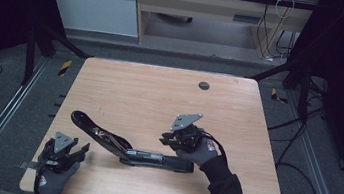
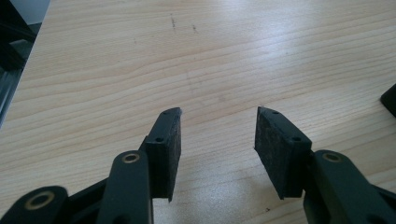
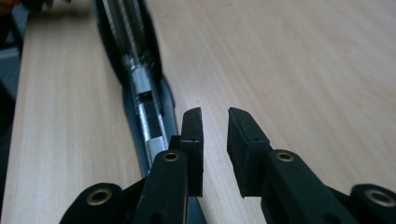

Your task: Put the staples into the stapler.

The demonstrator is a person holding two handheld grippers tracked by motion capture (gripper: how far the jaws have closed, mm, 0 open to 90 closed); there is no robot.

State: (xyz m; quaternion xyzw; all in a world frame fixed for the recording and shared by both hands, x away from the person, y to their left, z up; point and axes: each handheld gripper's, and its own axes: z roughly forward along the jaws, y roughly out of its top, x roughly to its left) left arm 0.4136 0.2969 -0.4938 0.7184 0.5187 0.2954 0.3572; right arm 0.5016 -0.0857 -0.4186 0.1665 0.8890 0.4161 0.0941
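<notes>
While our right tongs [image 1: 170, 139] hover released just above the long black stapler [image 1: 128, 147] lying open at the table's [image 1: 160, 95] near middle, we judge a grasp comes next; left tongs [image 1: 74, 151] rest released, near-left.

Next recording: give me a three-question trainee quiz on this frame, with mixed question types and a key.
1. True or false: the left gripper has its fingers closed on the long black stapler with the raised arm.
2. Which gripper is nearer the stapler? A) left B) right
3. Fill in: the small dark round disc lies on the light wooden table near its ____ edge, in the high view.

Key
1. False: the fingers stand apart over bare wood, nothing between them.
2. B: it hovers open by the stapler's flat base end.
3. Far.
</notes>
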